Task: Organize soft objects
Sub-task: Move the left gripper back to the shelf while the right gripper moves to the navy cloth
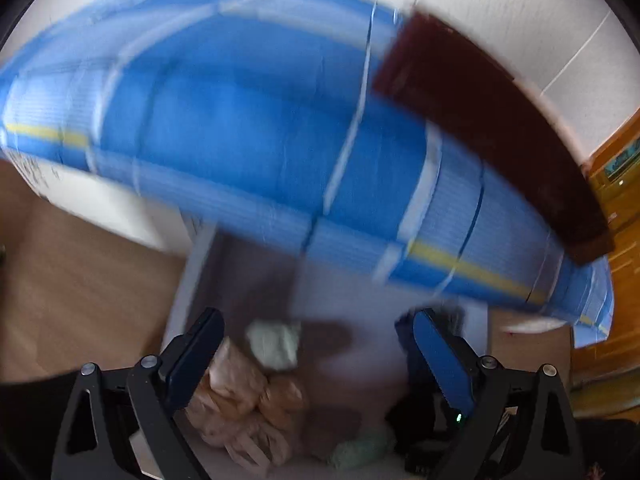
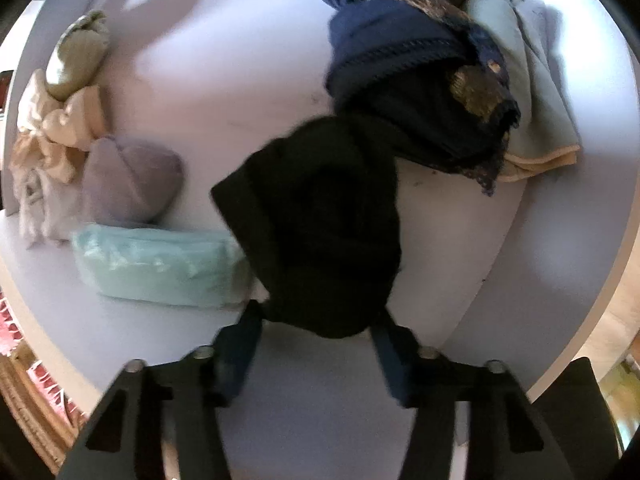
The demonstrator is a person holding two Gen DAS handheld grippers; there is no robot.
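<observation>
In the right wrist view a black cloth (image 2: 320, 220) hangs bunched over the white drawer (image 2: 560, 260). Its lower end is pinched between the pads of my right gripper (image 2: 318, 316), which is shut on it. Behind it lie a navy cloth (image 2: 380, 40), a brown lace piece (image 2: 476, 92) and a pale green cloth (image 2: 520, 80). To the left are a lilac bundle (image 2: 128, 180), a mint packet (image 2: 160, 268) and cream fabric (image 2: 52, 136). The left wrist view is blurred. My left gripper (image 1: 316, 320) is wide open and empty above beige bundles (image 1: 240, 400) and a whitish item (image 1: 276, 344).
A large blue sheet with white and yellow stripes (image 1: 260, 120) fills the upper left wrist view, with a dark brown strip (image 1: 500, 120) over its right end. Wooden floor (image 1: 60, 280) shows at the left. Something pink (image 2: 40, 380) lies outside the drawer's rim at the lower left.
</observation>
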